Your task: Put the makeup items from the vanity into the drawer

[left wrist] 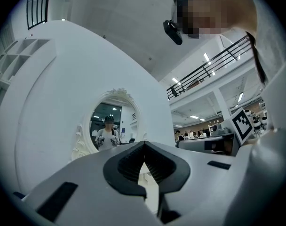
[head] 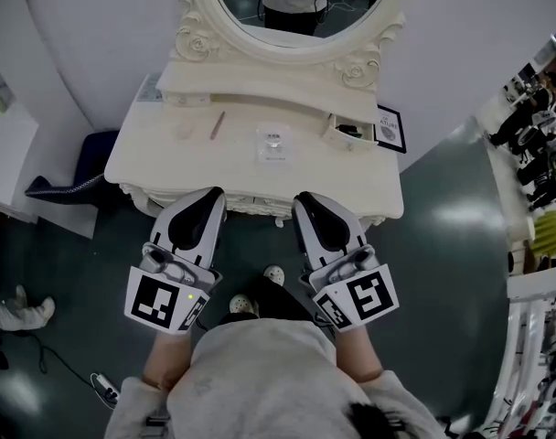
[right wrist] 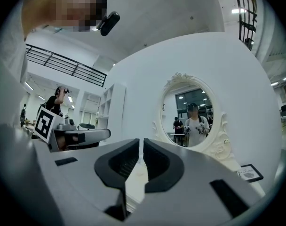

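In the head view a cream vanity (head: pixel 168 167) with an oval mirror (head: pixel 301 3) stands in front of me. On its top lie a thin brown pencil (head: pixel 217 124), a small pale item (head: pixel 185 132) and a clear compact (head: pixel 273 142). A small drawer (head: pixel 335 135) stands pulled out at the right, with something dark inside. My left gripper (head: pixel 213 193) and right gripper (head: pixel 304 198) hover side by side just short of the vanity's front edge. Both are shut and empty; the gripper views show the left gripper's (left wrist: pixel 144 149) pads and the right gripper's (right wrist: pixel 141 147) pads together with nothing between them.
A framed card (head: pixel 390 128) leans at the vanity's right end. A dark blue cloth (head: pixel 72 176) lies on the floor at the left beside a white unit (head: pixel 8 154). Shelves with goods (head: pixel 534 172) line the right. A cable (head: pixel 68 364) runs over the floor.
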The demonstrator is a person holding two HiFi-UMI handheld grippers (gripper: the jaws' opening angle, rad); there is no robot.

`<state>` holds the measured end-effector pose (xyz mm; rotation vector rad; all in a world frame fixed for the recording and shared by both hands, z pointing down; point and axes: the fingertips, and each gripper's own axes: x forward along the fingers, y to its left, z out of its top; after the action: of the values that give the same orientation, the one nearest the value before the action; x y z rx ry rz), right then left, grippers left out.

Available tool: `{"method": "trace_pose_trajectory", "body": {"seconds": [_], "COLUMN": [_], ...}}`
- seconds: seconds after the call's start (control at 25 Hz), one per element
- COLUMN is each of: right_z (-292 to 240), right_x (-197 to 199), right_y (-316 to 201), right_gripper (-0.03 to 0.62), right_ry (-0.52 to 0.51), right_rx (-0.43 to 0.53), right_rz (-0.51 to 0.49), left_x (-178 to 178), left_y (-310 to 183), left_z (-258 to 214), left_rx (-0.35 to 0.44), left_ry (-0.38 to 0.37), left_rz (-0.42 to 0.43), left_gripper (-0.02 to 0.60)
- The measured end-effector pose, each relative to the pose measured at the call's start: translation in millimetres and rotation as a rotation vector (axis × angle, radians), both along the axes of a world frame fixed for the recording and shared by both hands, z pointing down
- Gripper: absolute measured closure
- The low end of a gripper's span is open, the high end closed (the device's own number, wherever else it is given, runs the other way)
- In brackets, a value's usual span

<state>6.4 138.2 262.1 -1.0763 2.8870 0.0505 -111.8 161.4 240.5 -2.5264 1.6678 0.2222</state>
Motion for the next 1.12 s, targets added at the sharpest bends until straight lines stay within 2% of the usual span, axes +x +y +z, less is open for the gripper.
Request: {"method": "trace_pose_trajectory", "body": {"seconds": [0.44, 1.12], "right_z": [2, 8], "right_x": [-16, -27], "right_y": [-42, -142], "right_gripper": [0.556, 0.556], "right_ry": [-0.006, 0.005], "right_rx": [-0.012, -0.021], "right_rz": [-0.014, -0.038], "left_x": [-17, -30], "left_y": [-36, -130], "left_z": [2, 8], "left_rx": [-0.012, -0.018], "left_ry": [-0.005, 0.003], "left_rz": [-0.022, -0.054], "left_gripper": [0.566, 0.566]}}
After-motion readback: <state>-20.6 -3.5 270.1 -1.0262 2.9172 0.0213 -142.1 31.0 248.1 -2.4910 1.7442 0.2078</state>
